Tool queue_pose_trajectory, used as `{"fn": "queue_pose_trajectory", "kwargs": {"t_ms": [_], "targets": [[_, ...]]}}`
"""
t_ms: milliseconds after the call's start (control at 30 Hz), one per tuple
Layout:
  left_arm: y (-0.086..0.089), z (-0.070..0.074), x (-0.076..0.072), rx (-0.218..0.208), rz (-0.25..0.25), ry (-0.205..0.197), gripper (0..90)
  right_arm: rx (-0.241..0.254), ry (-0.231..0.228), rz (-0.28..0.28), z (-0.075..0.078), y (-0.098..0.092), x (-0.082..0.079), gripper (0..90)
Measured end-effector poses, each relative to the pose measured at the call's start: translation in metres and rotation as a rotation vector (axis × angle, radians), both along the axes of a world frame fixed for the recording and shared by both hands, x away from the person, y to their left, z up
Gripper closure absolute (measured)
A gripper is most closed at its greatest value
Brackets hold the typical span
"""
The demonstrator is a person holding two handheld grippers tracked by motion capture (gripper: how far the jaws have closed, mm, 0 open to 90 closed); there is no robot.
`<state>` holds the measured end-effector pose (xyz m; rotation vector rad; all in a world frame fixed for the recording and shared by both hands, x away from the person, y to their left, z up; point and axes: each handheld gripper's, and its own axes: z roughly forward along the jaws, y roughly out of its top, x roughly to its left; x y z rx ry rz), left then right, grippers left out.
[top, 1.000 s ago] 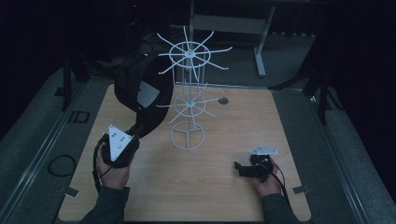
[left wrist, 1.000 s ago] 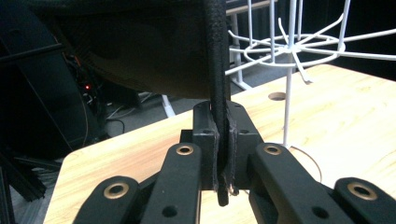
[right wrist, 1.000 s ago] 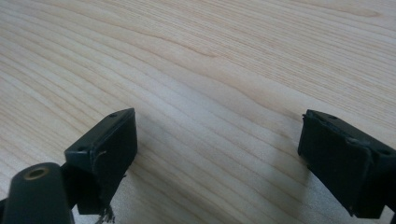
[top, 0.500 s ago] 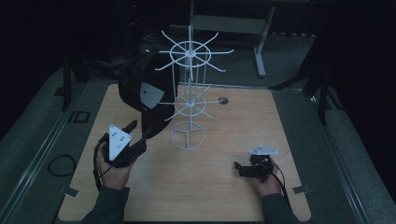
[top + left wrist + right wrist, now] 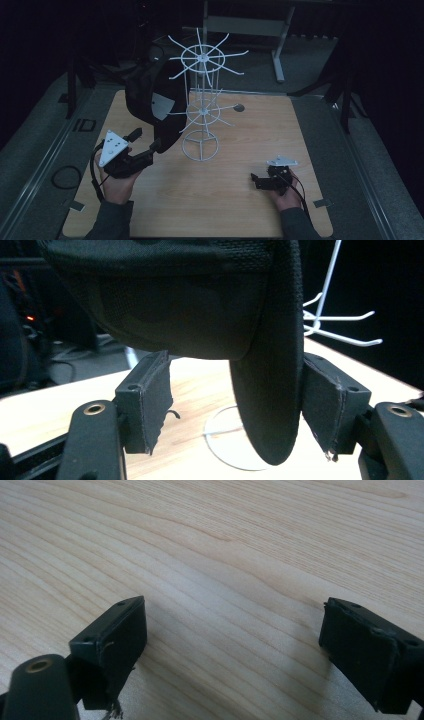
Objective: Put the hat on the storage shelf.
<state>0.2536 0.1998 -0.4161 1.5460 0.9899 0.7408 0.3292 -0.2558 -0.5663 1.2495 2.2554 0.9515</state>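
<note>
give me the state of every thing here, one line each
Black cap: lifted off the table, its brim between the jaws of the left tool, beside the rack.
White wire rack: upright on the table, its hooks bare.
Left tool: jaws apart, brim against one pad, a gap at the other.
Right tool: open, holding nothing, low over the wooden table.

The high view is dim, dark beyond the table (image 5: 225, 200). Both gripper views are brighter; soft shadows fall under the right jaws
</note>
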Motion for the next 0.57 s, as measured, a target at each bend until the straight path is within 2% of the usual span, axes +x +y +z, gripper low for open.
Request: {"fn": "queue_pose_trajectory", "kwargs": {"t_ms": [100,233,567], "targets": [[0.005,-0.0001,-0.0003,-0.044,-0.019,0.015,32.5,0.0,-0.001,0.001,0.0,0.0,0.0,11.7],[0.0084,0.0005,-0.0009,-0.076,-0.038,0.038,31.3,0.001,-0.001,0.001,0.0,0.0001,-0.0001,11.6],[0.0042,-0.0006,-0.004,-0.07,-0.068,0.077,27.6,0.001,0.001,0.001,0.0,0.0001,-0.0001,11.6]]}}
